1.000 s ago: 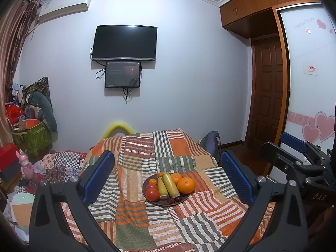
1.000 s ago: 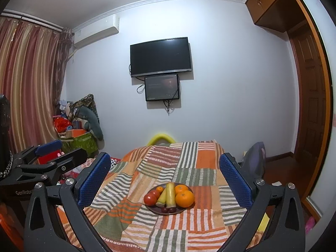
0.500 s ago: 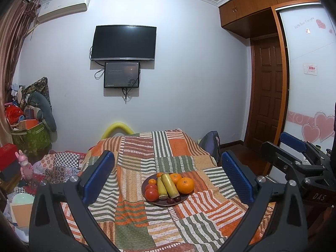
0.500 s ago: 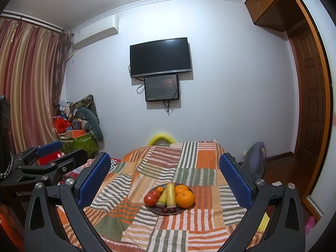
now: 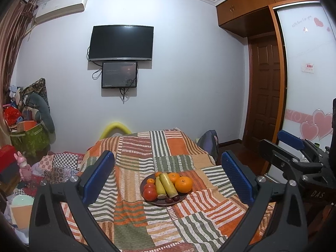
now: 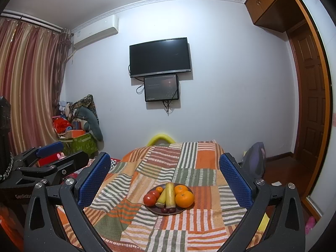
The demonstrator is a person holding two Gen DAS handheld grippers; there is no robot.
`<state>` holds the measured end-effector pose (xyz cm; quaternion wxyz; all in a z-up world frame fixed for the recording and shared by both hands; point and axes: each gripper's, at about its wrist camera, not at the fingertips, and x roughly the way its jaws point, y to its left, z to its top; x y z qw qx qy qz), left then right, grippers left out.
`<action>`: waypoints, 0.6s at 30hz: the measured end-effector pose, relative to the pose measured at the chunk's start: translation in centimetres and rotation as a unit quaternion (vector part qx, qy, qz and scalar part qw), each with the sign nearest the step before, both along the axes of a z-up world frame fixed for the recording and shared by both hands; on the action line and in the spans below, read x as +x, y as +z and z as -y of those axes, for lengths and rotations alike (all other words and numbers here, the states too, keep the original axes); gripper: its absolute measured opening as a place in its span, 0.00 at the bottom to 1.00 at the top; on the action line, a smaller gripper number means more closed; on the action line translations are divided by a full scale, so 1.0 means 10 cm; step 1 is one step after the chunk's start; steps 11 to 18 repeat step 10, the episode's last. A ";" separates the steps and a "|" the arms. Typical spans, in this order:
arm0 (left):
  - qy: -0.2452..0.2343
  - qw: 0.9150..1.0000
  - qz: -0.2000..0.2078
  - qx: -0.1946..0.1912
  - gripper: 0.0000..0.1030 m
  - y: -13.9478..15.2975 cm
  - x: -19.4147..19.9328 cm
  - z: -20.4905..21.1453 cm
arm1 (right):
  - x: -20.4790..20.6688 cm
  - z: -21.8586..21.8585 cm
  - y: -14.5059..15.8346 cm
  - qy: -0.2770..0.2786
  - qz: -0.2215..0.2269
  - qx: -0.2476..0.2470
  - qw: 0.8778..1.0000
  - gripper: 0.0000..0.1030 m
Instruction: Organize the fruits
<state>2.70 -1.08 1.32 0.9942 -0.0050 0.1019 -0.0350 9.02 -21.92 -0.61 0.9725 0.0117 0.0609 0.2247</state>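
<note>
Dark brown plate (image 5: 183,198) (image 6: 184,210) of fruit near the middle of a surface draped in a striped patchwork cloth (image 5: 134,189) (image 6: 208,226); surface under the cloth hidden, so bed or bench not clear. On the plate: a large orange (image 5: 183,184) (image 6: 184,198) at the right, a second orange (image 5: 173,177) (image 6: 181,189) just behind it, a small tangerine (image 5: 150,181) (image 6: 159,189) at the far left. Two tomatoes (image 5: 150,193) (image 6: 149,200) at the near left, one touching the other. Two long yellow-green fruits (image 5: 168,184) (image 6: 170,195) lying side by side down the middle, exact kind hard to tell. Two small dark red fruits (image 5: 172,198) (image 6: 168,210) at the near rim.

Left gripper (image 5: 167,178) held above the near part of the cloth, blue-padded jaws spread wide with the plate seen between them, nothing pinched. Right gripper (image 6: 164,178) likewise raised, jaws wide apart, clear of the fruit. Each gripper visible at the edge of the other's view, left gripper (image 6: 48,161) at far left, right gripper (image 5: 294,153) at far right.

Farther out: black television (image 5: 121,43) (image 6: 160,57) on the far wall, smaller screen (image 5: 119,74) (image 6: 161,88) right below it. Air conditioner (image 5: 61,6) (image 6: 95,30) high at left, striped curtain (image 6: 29,84) beside it. Heap of bags and toys (image 5: 27,126) (image 6: 79,124) in the left corner. Wooden door (image 5: 265,92) (image 6: 310,103) at right.
</note>
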 end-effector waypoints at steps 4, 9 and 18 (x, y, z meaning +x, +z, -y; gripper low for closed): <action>-0.004 1.000 -0.003 -0.006 1.00 0.00 0.00 -0.01 | 0.01 0.01 0.00 -0.001 -0.002 0.002 1.000 1.00; -0.003 1.000 -0.004 -0.006 1.00 -0.01 0.02 -0.02 | 0.04 0.01 0.00 -0.001 -0.005 0.001 1.000 1.00; -0.003 1.000 -0.005 -0.006 1.00 -0.01 0.02 -0.02 | 0.04 0.00 -0.01 -0.001 -0.005 0.000 1.000 1.00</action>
